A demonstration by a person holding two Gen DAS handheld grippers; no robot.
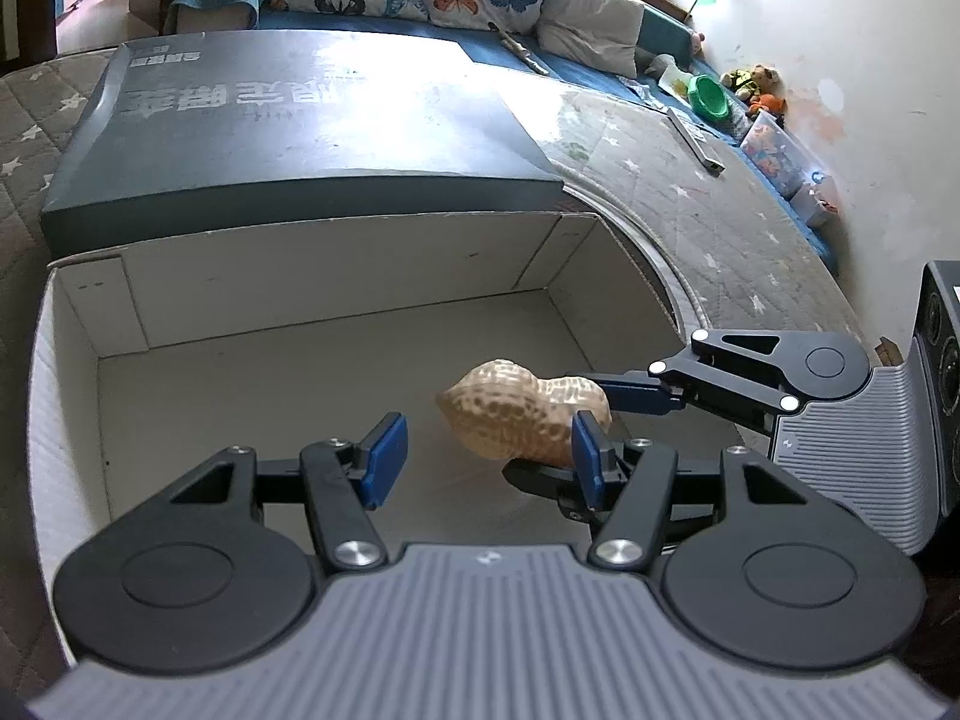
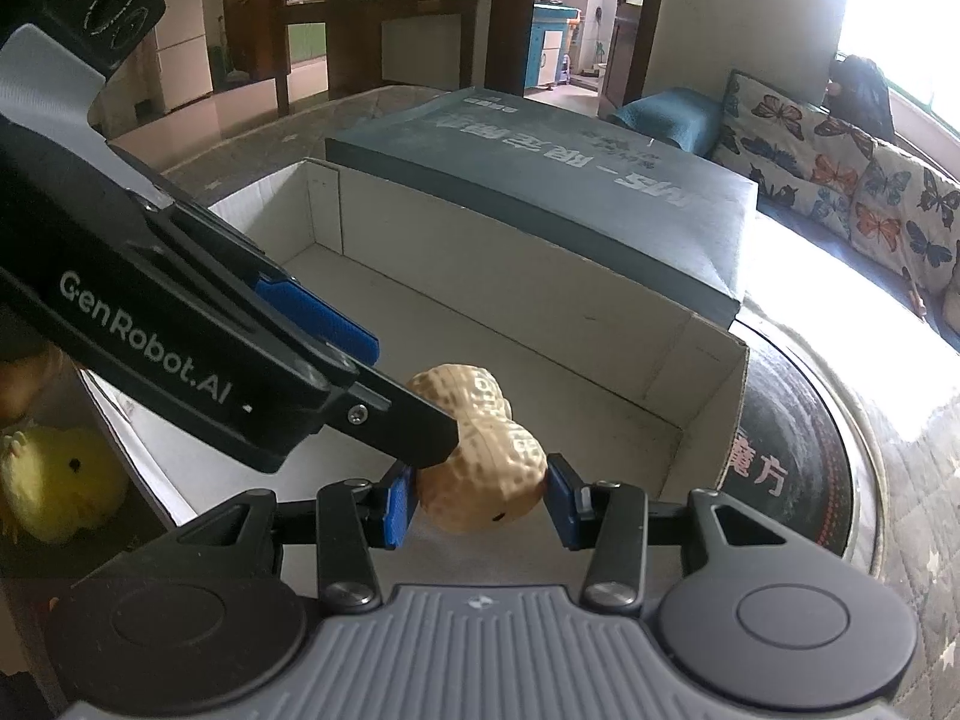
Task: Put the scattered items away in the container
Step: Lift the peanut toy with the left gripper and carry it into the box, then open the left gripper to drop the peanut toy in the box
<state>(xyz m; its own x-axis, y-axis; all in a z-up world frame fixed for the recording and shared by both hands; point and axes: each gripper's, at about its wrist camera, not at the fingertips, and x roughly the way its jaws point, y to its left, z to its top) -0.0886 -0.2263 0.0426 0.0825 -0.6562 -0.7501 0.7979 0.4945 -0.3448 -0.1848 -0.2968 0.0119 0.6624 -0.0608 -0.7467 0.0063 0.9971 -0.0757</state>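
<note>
Your right hand-held gripper (image 2: pixel 480 495) has its two blue pads pressed on the sides of the peanut-shaped toy (image 2: pixel 480 450), so it is gripping this toy and carries it above the open cardboard box (image 2: pixel 510 276). Whether the toy already touches the bottom of the box, I cannot tell from these views; it seems to hang a little over it. Your left hand-held gripper (image 1: pixel 489 456) holds nothing: its pads stand wide apart, and its right pad is just beside the near end of the toy, maybe touching it. In the right wrist view this left tool crosses in front of your right one from the left and its tip lies against the upper left of the toy. Beyond the toy, the inner floor of the box looks bare as far as both cameras show it, but the part under the tools is hidden. Behind the box, further ahead of both tools, lies the dark lid (image 1: pixel 312 120). To the left of your right tool, outside the box wall, a yellow plush chick (image 2: pixel 54 480) rests, so I judge that at least this item is left to tidy. The peanut toy is over the container but not released, so its step is near the end, not done.
</note>
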